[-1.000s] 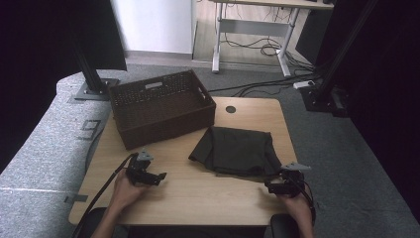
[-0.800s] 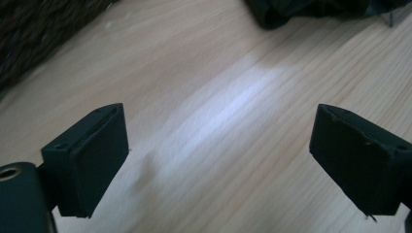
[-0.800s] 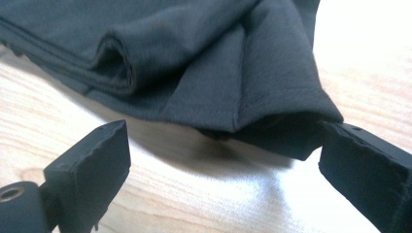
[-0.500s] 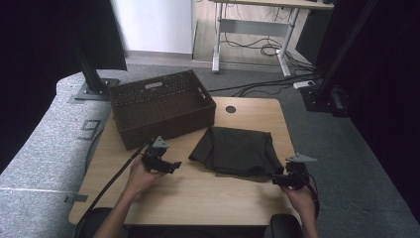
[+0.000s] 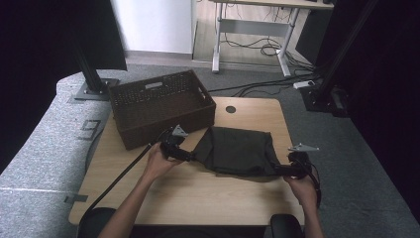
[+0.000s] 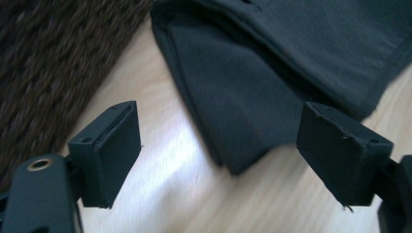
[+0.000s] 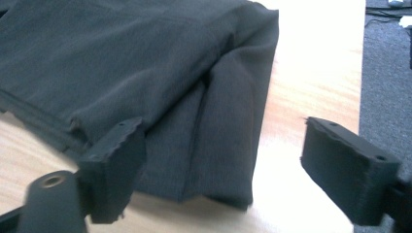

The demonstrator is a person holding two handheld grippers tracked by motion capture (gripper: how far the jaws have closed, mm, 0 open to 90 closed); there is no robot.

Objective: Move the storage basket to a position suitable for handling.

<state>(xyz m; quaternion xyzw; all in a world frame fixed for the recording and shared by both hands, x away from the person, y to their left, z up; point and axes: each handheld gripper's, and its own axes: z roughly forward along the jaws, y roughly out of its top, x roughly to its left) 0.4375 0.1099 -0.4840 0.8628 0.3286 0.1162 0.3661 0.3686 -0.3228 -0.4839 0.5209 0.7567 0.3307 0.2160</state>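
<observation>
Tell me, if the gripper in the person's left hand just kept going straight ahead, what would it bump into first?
Most likely the near corner of the dark folded cloth. The left gripper has its jaws open with that corner lying between them on the table. How much gap remains is hard to judge.

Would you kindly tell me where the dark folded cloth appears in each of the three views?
High view: the dark folded cloth lies mid-table, right of the wicker basket.
Left gripper view: its corner sits ahead, between the open jaws.
Right gripper view: its corner fills upper left, reaching between the open jaws.
Shared landmark: the light wooden table.
</observation>
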